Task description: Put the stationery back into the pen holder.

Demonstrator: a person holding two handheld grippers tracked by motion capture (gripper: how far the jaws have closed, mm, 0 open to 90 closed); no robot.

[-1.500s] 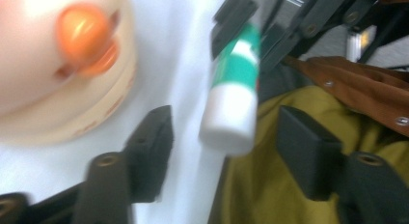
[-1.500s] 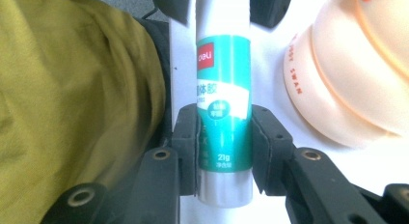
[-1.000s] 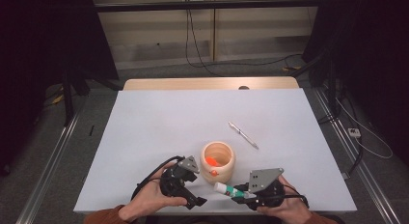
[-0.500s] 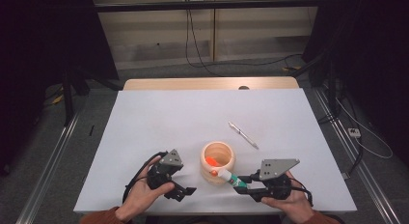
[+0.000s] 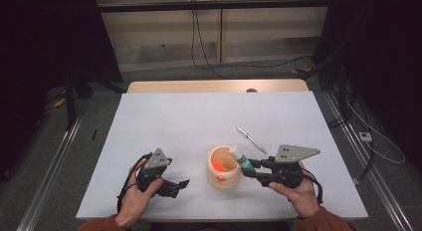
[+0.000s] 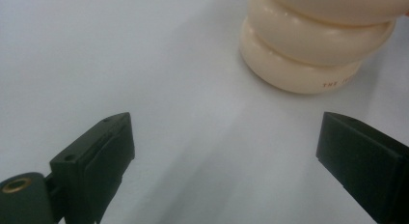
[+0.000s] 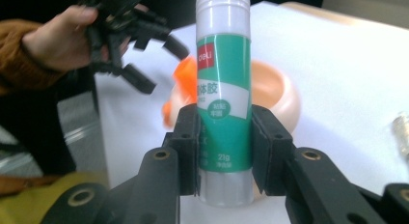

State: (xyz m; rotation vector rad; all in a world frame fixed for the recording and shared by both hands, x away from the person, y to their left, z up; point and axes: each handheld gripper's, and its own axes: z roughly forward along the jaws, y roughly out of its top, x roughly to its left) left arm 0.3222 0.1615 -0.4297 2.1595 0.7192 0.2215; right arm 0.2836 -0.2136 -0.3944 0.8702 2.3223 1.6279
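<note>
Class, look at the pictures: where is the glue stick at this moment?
In the high view the glue stick is clamped in the right gripper, its white cap over the right rim of the cream holder, just below the silver pen.

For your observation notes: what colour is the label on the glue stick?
Green with white print on the glue stick, plus a small red logo patch; clearest in the right gripper view.
</note>
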